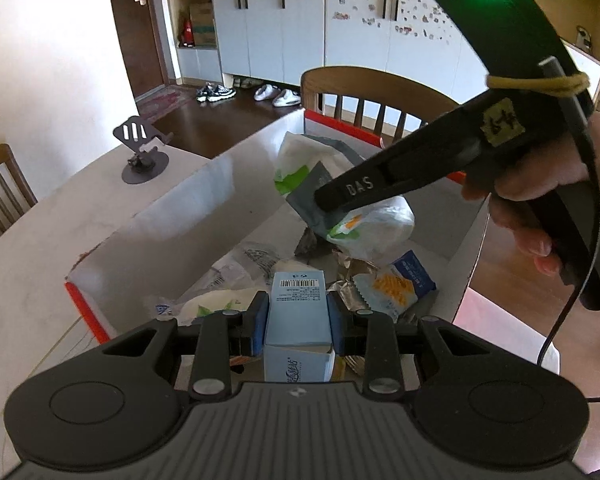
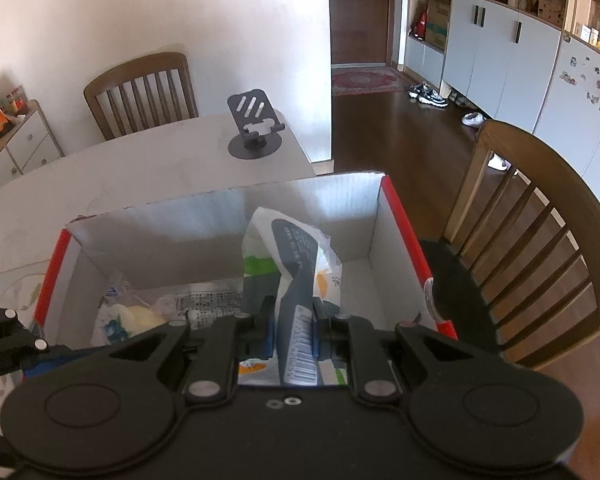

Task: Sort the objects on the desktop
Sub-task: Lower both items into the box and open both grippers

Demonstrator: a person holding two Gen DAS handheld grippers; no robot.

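Both hands are over the white cardboard box [image 2: 172,240] with red edges, which stands on the pale table [image 2: 140,160].

Left gripper [image 1: 298,316]: blue pads pinched on a small light-blue carton [image 1: 298,308], barcode face up, held above the litter already inside the box. Firm grip, carton square between the pads.

Right gripper [image 2: 296,320]: fingers narrow, clamped on a bundle of soft packaging, a grey-and-white wrapper [image 2: 296,264] with a crumpled white and green bag [image 2: 260,256] behind it. The bundle sticks up past the fingertips and hangs inside the box walls. In the left view the right gripper's body crosses the box from the right, with the person's hand [image 1: 528,200] on its handle.

Box contents: foil, printed wrappers, a blue-and-yellow snack packet [image 1: 400,284].

Step in hand, as I read it: dropping both items into the box. To do it well:
- keep each load inside the walls before letting go;
- lower the floppy bundle further, since light film may catch on the rim;
- release one hand at a time so the grippers do not knock together.

A phone stand [image 2: 256,128] sits well apart on the table.
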